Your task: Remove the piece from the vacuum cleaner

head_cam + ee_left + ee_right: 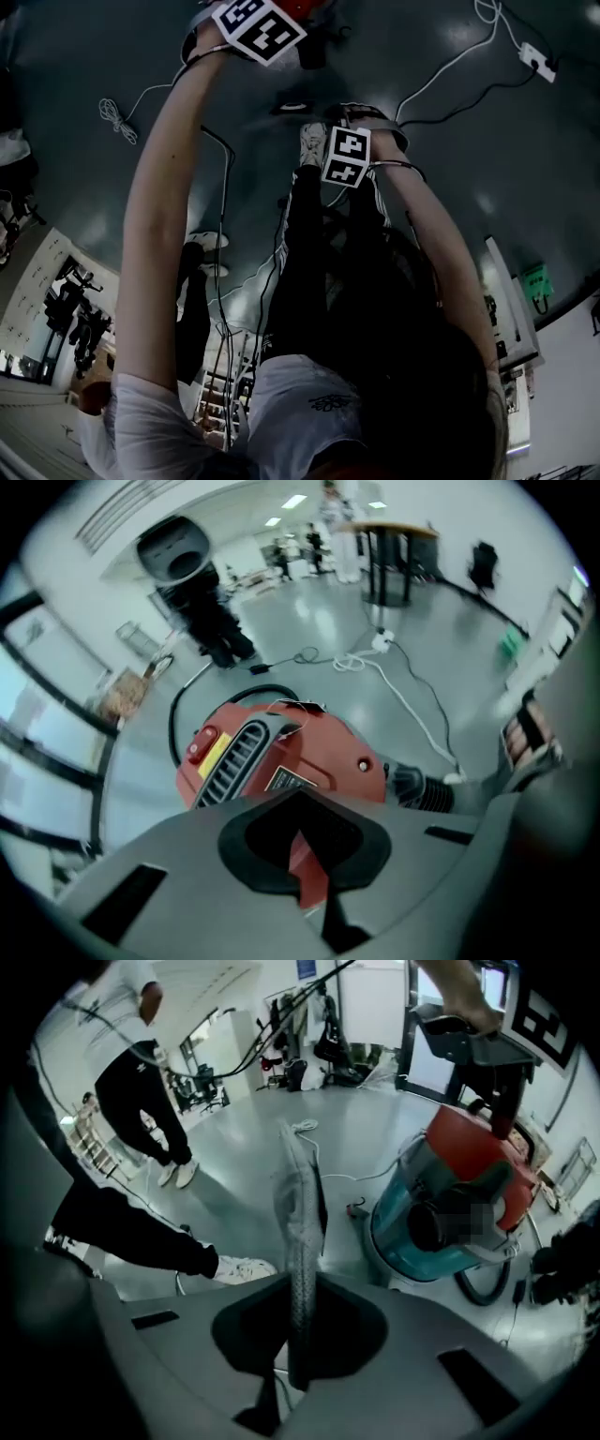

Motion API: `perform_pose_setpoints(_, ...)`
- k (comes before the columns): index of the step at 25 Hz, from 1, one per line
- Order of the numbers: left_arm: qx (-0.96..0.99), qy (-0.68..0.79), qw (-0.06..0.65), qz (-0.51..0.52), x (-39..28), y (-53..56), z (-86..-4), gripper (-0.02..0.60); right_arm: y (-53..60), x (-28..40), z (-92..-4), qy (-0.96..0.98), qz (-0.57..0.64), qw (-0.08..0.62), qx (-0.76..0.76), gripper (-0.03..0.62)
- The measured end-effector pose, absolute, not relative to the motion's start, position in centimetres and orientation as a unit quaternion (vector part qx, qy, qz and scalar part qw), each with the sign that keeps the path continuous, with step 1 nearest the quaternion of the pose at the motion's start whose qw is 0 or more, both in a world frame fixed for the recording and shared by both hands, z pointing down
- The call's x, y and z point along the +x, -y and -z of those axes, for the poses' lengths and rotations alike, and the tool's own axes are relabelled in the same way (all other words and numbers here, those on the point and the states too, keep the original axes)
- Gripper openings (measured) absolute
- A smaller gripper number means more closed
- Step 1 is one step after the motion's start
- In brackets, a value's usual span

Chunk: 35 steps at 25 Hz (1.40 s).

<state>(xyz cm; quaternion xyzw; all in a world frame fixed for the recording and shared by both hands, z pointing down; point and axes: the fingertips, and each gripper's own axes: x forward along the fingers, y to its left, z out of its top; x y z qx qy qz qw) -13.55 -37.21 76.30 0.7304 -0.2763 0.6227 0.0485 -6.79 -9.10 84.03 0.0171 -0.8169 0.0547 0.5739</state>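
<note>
Nothing is reading clearly as a word or number. The vacuum cleaner [323,747] is carrying a yellow label [217,755] beside its red switch [199,745] and a black plate [284,780] with pale print, both too small to make out. The marker cube [260,26] and the second marker cube [346,156] are showing only black-and-white square patterns, not letters
</note>
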Motion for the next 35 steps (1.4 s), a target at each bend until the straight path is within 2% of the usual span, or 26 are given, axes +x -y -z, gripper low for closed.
perform_pose_setpoints(3, 0.739, 0.379, 0.224, -0.510, -15.4, 35.3, -75.9, 0.002, 10.4, -7.4, -83.2, 0.819, -0.074, 0.567, 0.044, 0.023)
perform_pose_setpoints(5, 0.743, 0.443, 0.307, -0.397, -16.0, 33.9, -74.8, 0.002, 10.7, -7.6, -82.5, 0.821, -0.071, 0.565, 0.047, 0.023)
perform_pose_setpoints(7, 0.734, 0.480, 0.352, -0.327, -16.9, 31.3, -74.0, 0.002, 10.3, -7.7, -81.6, 0.822, -0.065, 0.564, 0.047, 0.023)
perform_pose_setpoints(10, 0.724, 0.511, 0.376, -0.272, -17.6, 27.5, -72.2, 0.002, 10.4, -8.0, -79.6, 0.826, -0.069, 0.556, 0.065, 0.023)
perform_pose_setpoints(15, 0.708, 0.568, 0.383, -0.172, -17.5, 24.1, -64.5, 0.002, 13.1, -8.2, -74.2, 0.836, -0.103, 0.519, 0.143, 0.023)
perform_pose_setpoints(18, 0.710, 0.581, 0.378, -0.119, -16.7, 23.4, -58.0, 0.002, 15.5, -8.2, -68.4, 0.844, -0.156, 0.465, 0.216, 0.023)
perform_pose_setpoints(24, 0.747, 0.591, 0.295, -0.082, -16.4, 20.3, -42.2, 0.002, 16.8, -8.8, -52.4, 0.864, -0.201, 0.329, 0.324, 0.023)
perform_pose_setpoints(29, 0.787, 0.582, 0.207, -0.005, -14.6, 20.4, -28.9, 0.002, 20.1, -6.2, -36.7, 0.880, -0.142, 0.221, 0.395, 0.023)
perform_pose_setpoints(35, 0.796, 0.586, 0.137, 0.059, -14.9, 19.1, -17.6, 0.002, 20.8, -3.9, -21.2, 0.873, -0.053, 0.147, 0.462, 0.023)
